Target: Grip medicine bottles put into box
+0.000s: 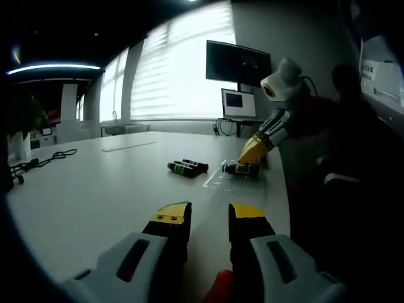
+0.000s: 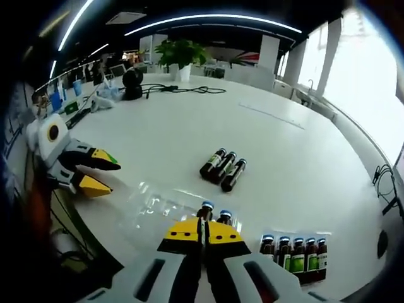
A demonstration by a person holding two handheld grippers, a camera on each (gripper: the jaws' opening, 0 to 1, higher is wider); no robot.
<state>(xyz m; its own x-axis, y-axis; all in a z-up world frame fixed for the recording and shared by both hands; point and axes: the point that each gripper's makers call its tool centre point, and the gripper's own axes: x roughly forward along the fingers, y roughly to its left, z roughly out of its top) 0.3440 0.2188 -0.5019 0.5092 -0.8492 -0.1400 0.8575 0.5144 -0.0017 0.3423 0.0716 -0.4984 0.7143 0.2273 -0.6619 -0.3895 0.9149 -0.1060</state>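
Observation:
Two dark medicine bottles (image 2: 214, 214) with blue caps lie just past the tips of my right gripper (image 2: 202, 235), whose yellow jaws are pressed together with nothing visible between them. In the left gripper view that right gripper (image 1: 252, 154) points down at a bottle (image 1: 243, 169) beside a clear plastic tray (image 1: 218, 177). Three more bottles (image 2: 222, 167) lie side by side mid-table, also seen as bottles (image 1: 187, 166). Several bottles (image 2: 297, 252) stand in a row at the lower right. My left gripper (image 1: 208, 214) hovers open over bare table, also seen as left gripper (image 2: 95, 173).
The white table (image 2: 189, 120) carries black cables (image 2: 183, 89) and a potted plant (image 2: 180, 57) at its far end. A monitor (image 1: 238, 62) and a laptop (image 1: 238, 104) stand by the window. The table edge (image 1: 278, 189) runs close to the right gripper.

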